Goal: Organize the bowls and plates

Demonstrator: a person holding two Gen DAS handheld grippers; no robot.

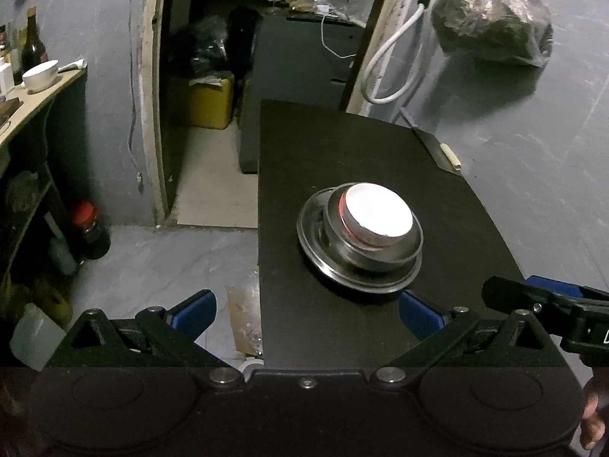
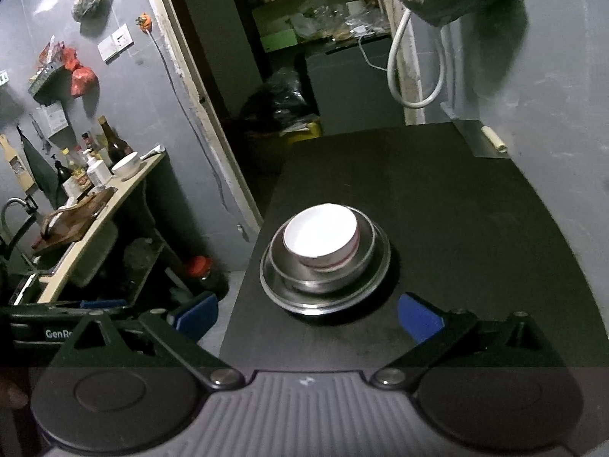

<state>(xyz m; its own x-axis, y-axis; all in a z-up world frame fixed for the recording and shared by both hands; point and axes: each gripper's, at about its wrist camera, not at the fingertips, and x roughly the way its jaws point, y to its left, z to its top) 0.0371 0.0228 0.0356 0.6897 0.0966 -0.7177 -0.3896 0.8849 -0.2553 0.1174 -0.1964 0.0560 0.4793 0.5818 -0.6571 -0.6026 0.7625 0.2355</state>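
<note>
white bowl nested in steel bowl on steel plate mid black table, cleaver at far corner, both tools wide, holding nothing.

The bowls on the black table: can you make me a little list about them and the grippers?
stack: white bowl inside steel bowl, on steel plate
where: black table, nearer its left edge
left gripper: open, holding nothing
right gripper: open, holding nothing
behind: cleaver at the table's far right corner
</note>
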